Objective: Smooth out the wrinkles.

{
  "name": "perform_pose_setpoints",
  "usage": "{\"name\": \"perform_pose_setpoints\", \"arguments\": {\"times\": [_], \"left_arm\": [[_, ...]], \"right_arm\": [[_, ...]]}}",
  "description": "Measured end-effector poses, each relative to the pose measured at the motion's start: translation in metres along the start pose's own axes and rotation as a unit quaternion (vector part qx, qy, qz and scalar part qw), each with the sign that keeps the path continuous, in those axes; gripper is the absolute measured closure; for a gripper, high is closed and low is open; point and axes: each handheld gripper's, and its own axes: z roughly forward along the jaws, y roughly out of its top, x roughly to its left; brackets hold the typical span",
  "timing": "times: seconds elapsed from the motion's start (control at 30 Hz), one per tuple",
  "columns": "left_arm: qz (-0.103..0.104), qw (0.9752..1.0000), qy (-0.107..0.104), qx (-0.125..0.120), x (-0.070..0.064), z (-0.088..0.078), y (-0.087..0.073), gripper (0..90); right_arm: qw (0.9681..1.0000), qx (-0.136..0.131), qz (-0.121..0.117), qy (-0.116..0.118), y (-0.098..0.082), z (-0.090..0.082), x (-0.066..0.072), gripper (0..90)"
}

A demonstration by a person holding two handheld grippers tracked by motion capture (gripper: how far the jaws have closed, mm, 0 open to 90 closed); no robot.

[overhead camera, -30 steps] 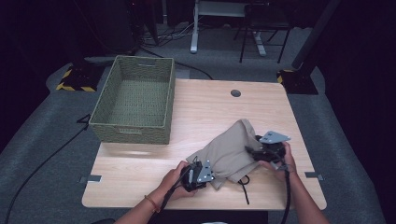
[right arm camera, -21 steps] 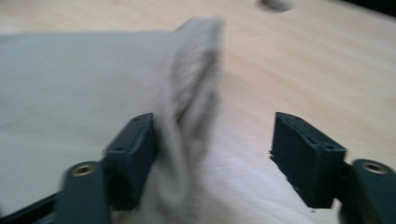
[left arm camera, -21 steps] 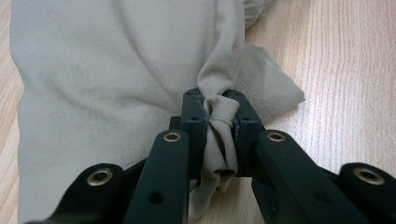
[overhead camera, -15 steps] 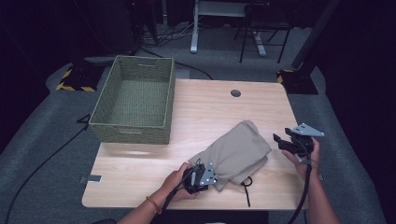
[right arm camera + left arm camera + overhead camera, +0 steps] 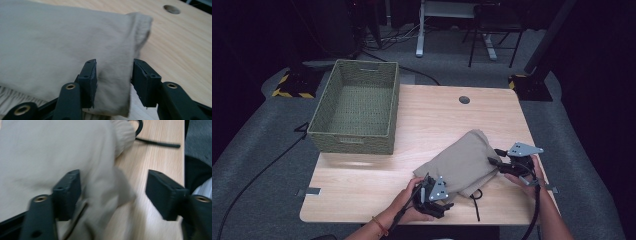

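A folded beige garment [image 5: 462, 161] lies on the wooden table [image 5: 427, 125], toward the front right. My left gripper [image 5: 439, 197] is at its front left corner. Its jaws have just been opening and stand wide apart [image 5: 113, 192], with a loose flap of the cloth [image 5: 105, 187] between them, against the left jaw. My right gripper [image 5: 496, 159] is at the garment's right edge. Its jaws have just been closing [image 5: 113, 80] around a fold of the cloth [image 5: 112, 82], which fills the gap without being pinched flat.
An empty green woven basket [image 5: 357, 107] stands at the table's back left. A black drawstring [image 5: 474, 202] trails from the garment to the front edge. A round cable hole [image 5: 464, 100] sits at the back. Bare wood lies between basket and garment.
The right hand swung out to the right, off the garment, then came back to its right edge. The left gripper, shut at the front corner before, now has its jaws apart.
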Motion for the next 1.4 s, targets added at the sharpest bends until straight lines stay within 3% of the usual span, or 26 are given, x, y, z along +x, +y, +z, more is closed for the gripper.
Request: {"name": "perform_pose_setpoints", "arguments": {"times": [0.07, 0.13, 0.17, 0.23, 0.3, 0.4, 0.47, 0.57, 0.63, 0.73, 0.77, 0.83, 0.9, 1.0, 1.07, 1.13, 1.2, 1.27, 1.4], "left_arm": [[-0.006, 0.9998, 0.013, 0.017, -0.008, 0.01, 0.0, 20.0], [0.01, 0.9983, 0.047, 0.031, -0.014, 0.017, 0.002, 21.3], [0.007, 0.9981, 0.053, 0.03, -0.014, 0.017, 0.002, 23.2], [0.012, 0.996, 0.082, 0.035, -0.012, 0.017, 0.002, 34.2], [0.01, 0.9955, 0.086, 0.039, -0.006, 0.015, 0.001, 41.8], [0.032, 0.9923, 0.109, 0.05, 0.003, 0.01, -0.003, 58.8], [0.033, 0.9904, 0.122, 0.056, 0.01, 0.007, -0.007, 66.6], [0.046, 0.9877, 0.136, 0.061, 0.021, 0.003, -0.011, 70.7], [0.049, 0.9908, 0.117, 0.047, 0.031, 0.0, -0.017, 71.4], [0.059, 0.992, 0.101, 0.049, 0.041, -0.005, -0.022, 71.3], [0.056, 0.9919, 0.102, 0.052, 0.044, -0.006, -0.024, 71.3], [0.049, 0.993, 0.095, 0.051, 0.048, -0.01, -0.027, 70.7], [0.041, 0.9949, 0.083, 0.04, 0.052, -0.012, -0.03, 69.0], [0.036, 0.9955, 0.078, 0.039, 0.054, -0.012, -0.031, 65.3], [0.044, 0.9955, 0.071, 0.044, 0.054, -0.014, -0.03, 58.8], [0.039, 0.9967, 0.056, 0.043, 0.056, -0.018, -0.031, 50.1], [0.02, 0.9977, 0.056, 0.033, 0.06, -0.025, -0.033, 44.0], [-0.001, 0.9982, 0.056, 0.022, 0.064, -0.033, -0.036, 36.5], [-0.028, 0.9982, 0.052, -0.005, 0.065, -0.052, -0.041, 27.9]], "right_arm": [[0.9999, 0.01, -0.01, -0.005, 0.0, 0.004, 0.004, 57.5], [0.9999, 0.011, -0.01, -0.003, -0.001, 0.005, 0.005, 58.3], [0.9999, 0.013, -0.009, -0.004, -0.001, 0.005, 0.005, 58.4], [0.9999, 0.014, -0.007, -0.005, -0.001, 0.005, 0.004, 59.0], [0.9999, 0.016, -0.001, -0.001, -0.002, 0.004, 0.003, 60.1], [0.9998, 0.02, 0.006, 0.004, -0.003, 0.003, 0.001, 62.2], [0.9997, 0.02, 0.011, 0.01, -0.004, 0.001, 0.001, 62.8], [0.9995, 0.019, 0.021, 0.014, -0.004, -0.002, 0.0, 59.3], [0.9992, 0.017, 0.036, 0.006, -0.004, -0.003, -0.003, 56.6], [0.9974, 0.026, 0.056, -0.036, -0.005, -0.005, -0.009, 54.6], [0.9962, 0.033, 0.06, -0.055, -0.006, -0.005, -0.01, 56.6], [0.9911, 0.062, 0.056, -0.103, -0.008, -0.003, -0.014, 52.4], [0.9912, 0.051, 0.077, -0.095, -0.007, -0.006, -0.017, 49.8], [0.9912, 0.006, 0.06, -0.117, 0.007, -0.016, -0.01, 45.9], [0.9936, -0.046, 0.048, -0.091, 0.018, -0.021, -0.001, 43.7], [0.9962, -0.067, 0.022, -0.051, 0.026, -0.019, 0.011, 42.0], [0.9977, -0.066, -0.007, -0.014, 0.029, -0.011, 0.022, 41.9], [0.9979, -0.059, -0.021, 0.011, 0.027, -0.002, 0.03, 42.7], [0.9987, -0.031, -0.021, 0.035, 0.019, 0.011, 0.035, 44.0]]}}
